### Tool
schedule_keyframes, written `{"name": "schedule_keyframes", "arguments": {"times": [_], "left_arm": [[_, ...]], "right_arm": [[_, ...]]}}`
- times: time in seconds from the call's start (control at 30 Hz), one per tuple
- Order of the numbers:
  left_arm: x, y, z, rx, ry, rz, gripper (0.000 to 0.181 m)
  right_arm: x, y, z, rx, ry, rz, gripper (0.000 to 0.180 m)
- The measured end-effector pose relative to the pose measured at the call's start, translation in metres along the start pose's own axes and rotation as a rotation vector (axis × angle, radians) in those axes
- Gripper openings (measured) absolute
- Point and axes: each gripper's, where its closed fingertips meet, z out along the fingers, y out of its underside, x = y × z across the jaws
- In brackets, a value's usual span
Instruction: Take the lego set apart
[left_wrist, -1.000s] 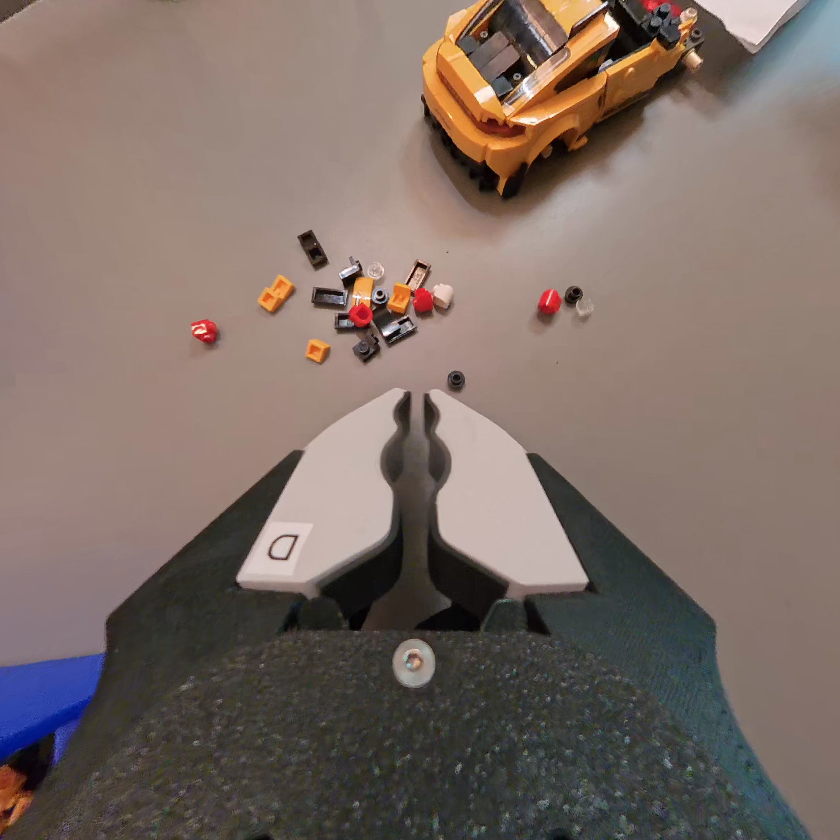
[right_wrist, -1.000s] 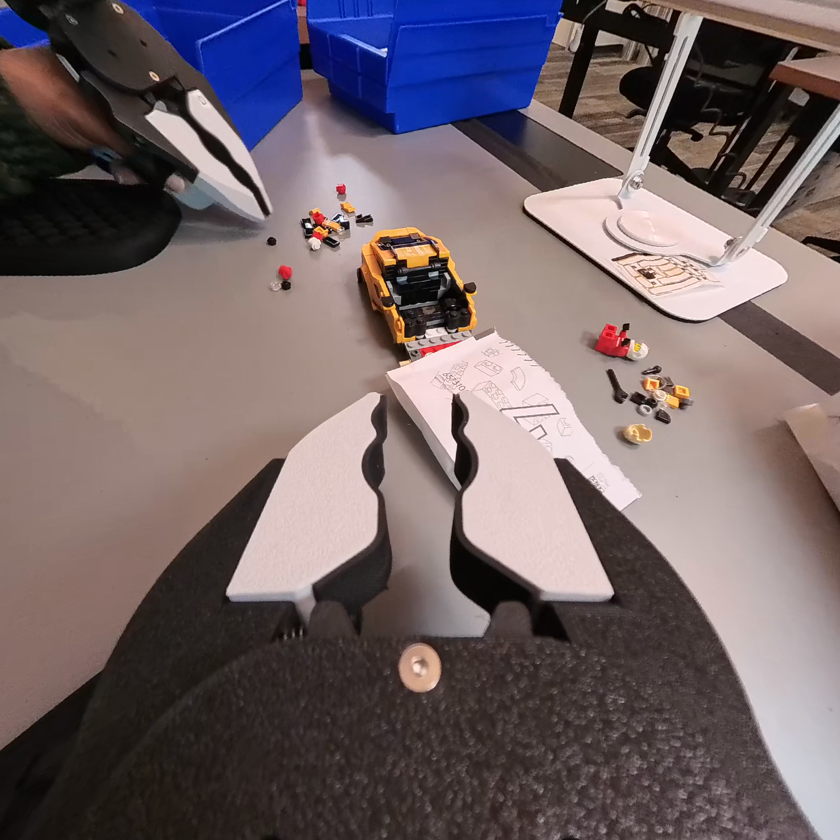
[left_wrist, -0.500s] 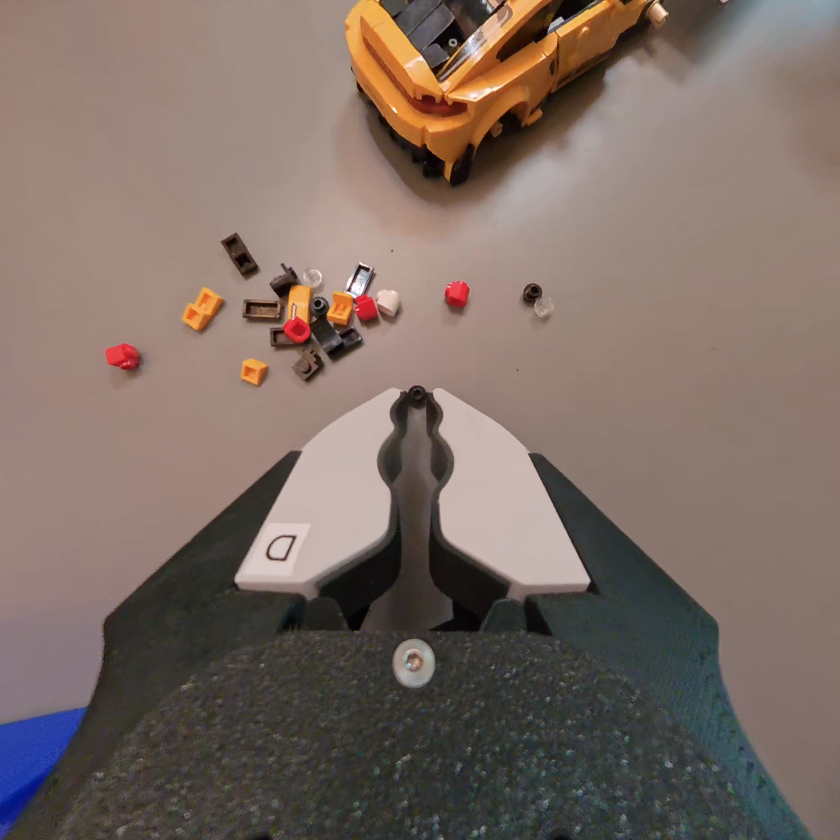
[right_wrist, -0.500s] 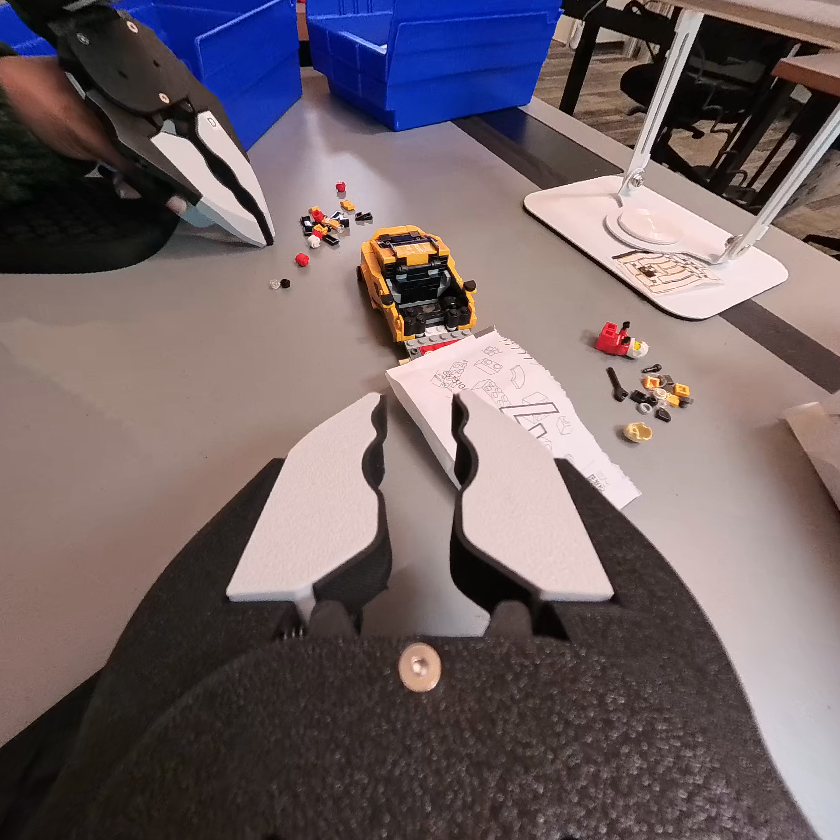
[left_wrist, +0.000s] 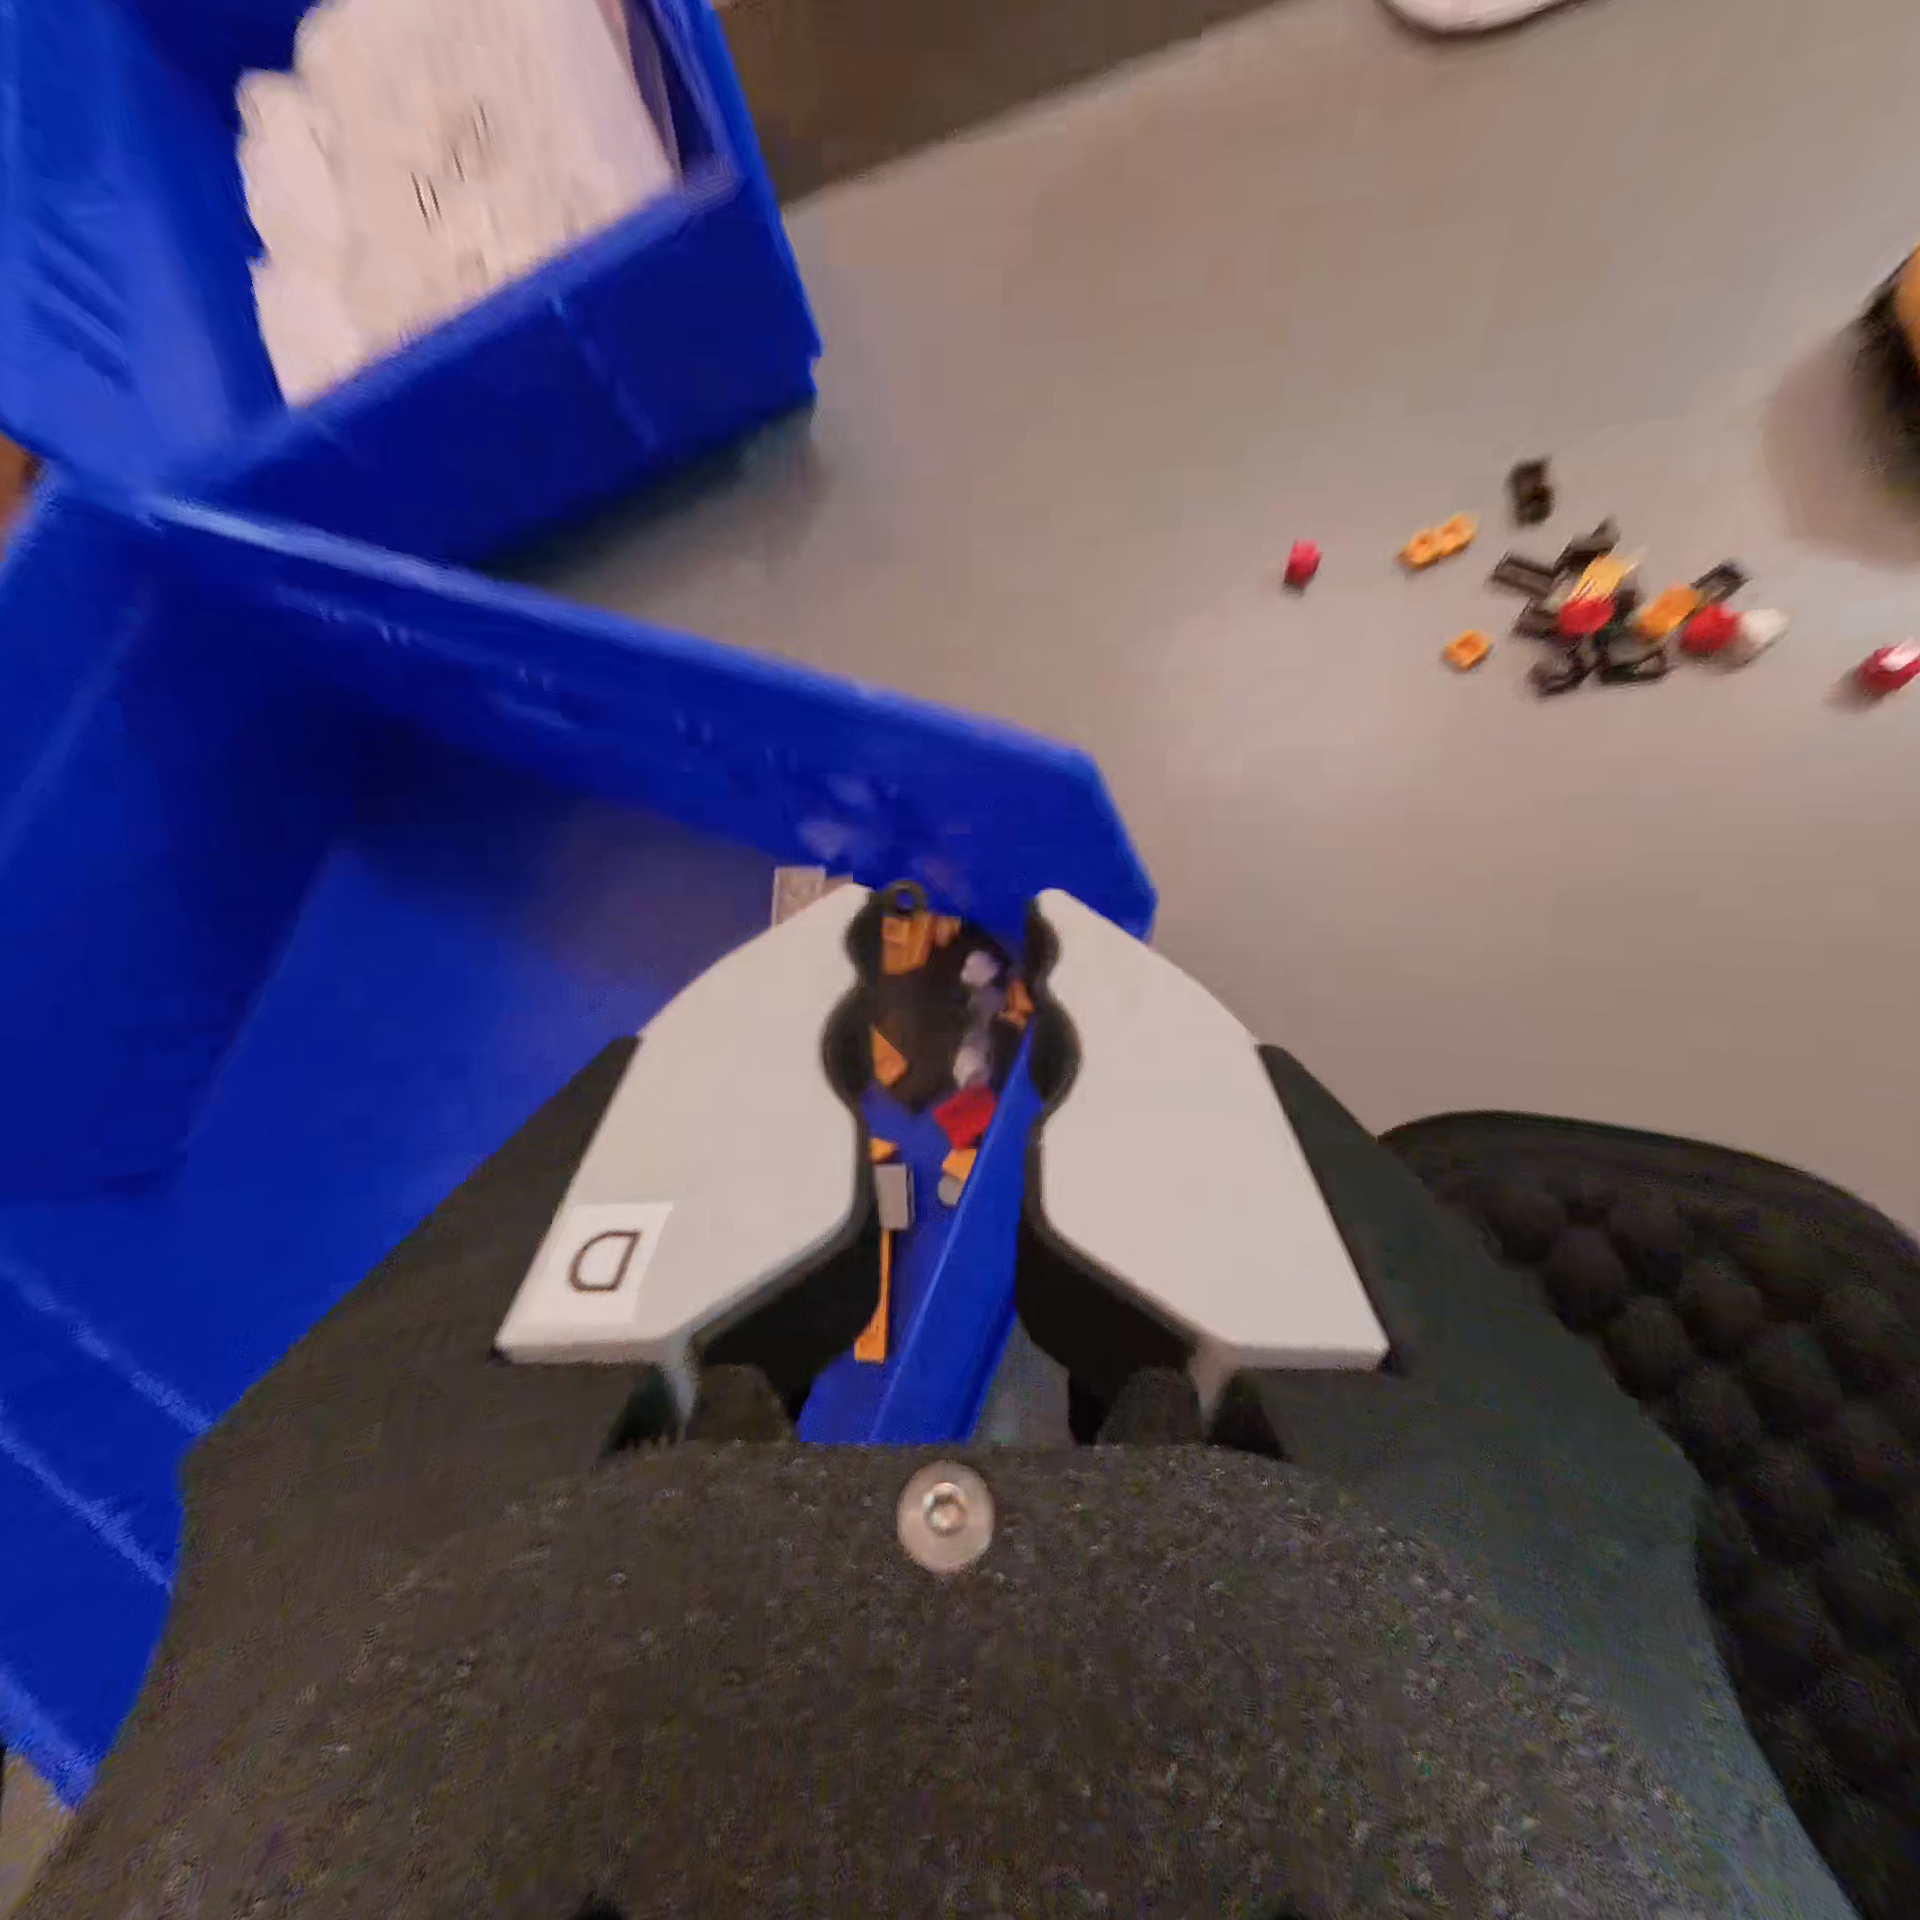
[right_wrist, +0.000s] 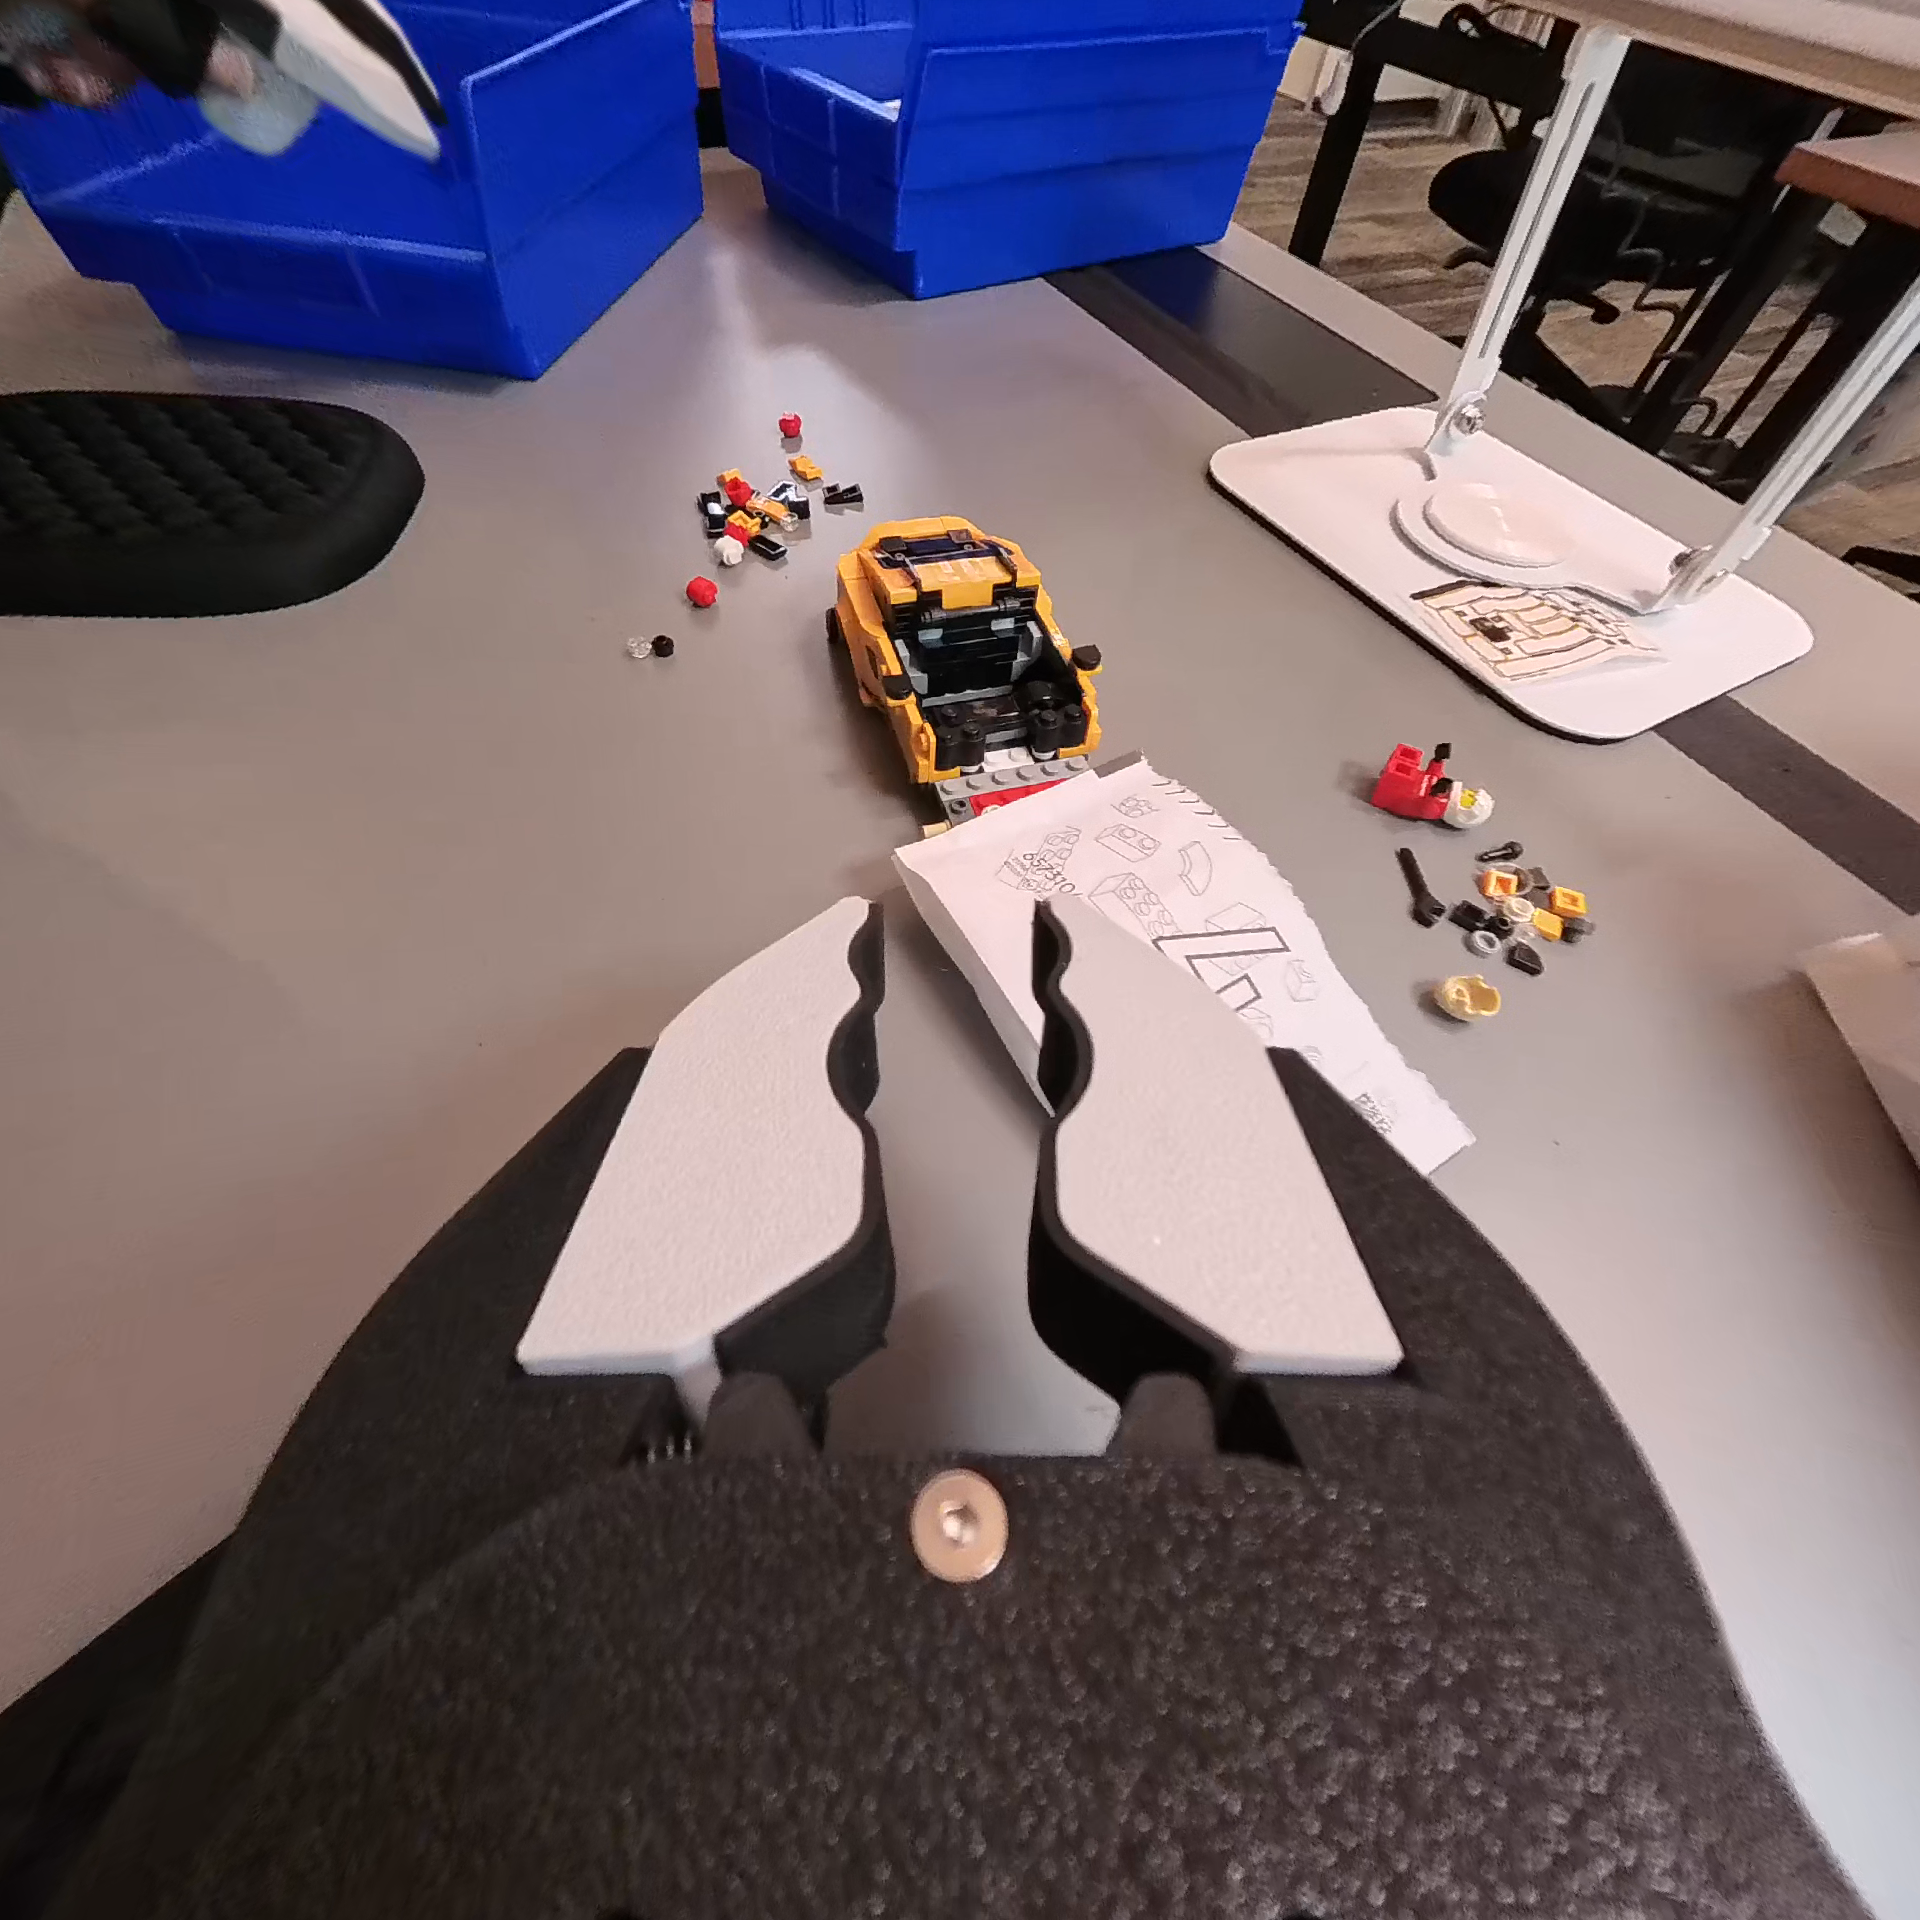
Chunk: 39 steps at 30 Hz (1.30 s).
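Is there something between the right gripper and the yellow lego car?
Only a white paper sheet, lying flat on the table between the right gripper and the yellow lego car, reaching its near end.

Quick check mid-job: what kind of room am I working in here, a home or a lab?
Probably an office or lab workspace, not a home. The grey table carries blue storage bins, a white stand sits on it, and office chairs and further desks show behind on carpet.

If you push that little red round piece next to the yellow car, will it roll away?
Probably a little. The red round piece looks rounded and tiny, so a nudge may send it skidding or rolling over the smooth grey table. It likely weighs almost nothing.
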Motion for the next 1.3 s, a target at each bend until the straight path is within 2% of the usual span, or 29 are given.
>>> {"name": "schedule_keyframes", "arguments": {"times": [0.1,0.27,0.5,0.57,0.67,0.77,0.87,0.97,1.07,1.2,1.3], "left_arm": [[0.003,0.012,0.010,-0.024,0.019,-0.021,0.039],[0.010,0.011,0.013,-0.012,0.034,-0.016,0.046],[0.016,0.022,0.023,-0.060,0.070,-0.004,0.050],[0.022,0.019,0.022,-0.040,0.075,0.025,0.041],[0.050,-0.001,0.010,0.061,0.162,0.100,0.018],[0.107,-0.017,0.004,0.138,0.372,0.154,0.021],[0.165,-0.022,0.016,0.137,0.540,0.206,0.029],[0.202,-0.018,0.041,0.060,0.573,0.322,0.041],[0.222,-0.017,0.059,0.006,0.602,0.369,0.042],[0.231,-0.020,0.069,-0.011,0.648,0.339,0.038],[0.232,-0.022,0.071,-0.009,0.658,0.332,0.026]], "right_arm": [[0.002,-0.001,-0.001,0.005,0.010,0.003,0.027],[0.001,0.000,0.000,0.001,0.006,0.004,0.027],[0.001,0.000,0.000,0.001,0.007,0.002,0.027],[0.002,0.001,0.000,-0.001,0.006,0.005,0.027],[0.002,0.002,0.000,-0.004,0.005,0.009,0.027],[0.002,0.001,0.000,-0.003,0.005,0.006,0.027],[0.001,0.001,0.000,-0.001,0.005,0.004,0.026],[0.002,0.001,-0.001,0.000,0.008,0.002,0.027],[0.003,-0.001,-0.002,0.005,0.014,0.000,0.027],[0.004,0.000,-0.003,0.004,0.019,0.001,0.027],[0.005,0.001,-0.002,0.000,0.017,0.005,0.027]]}}
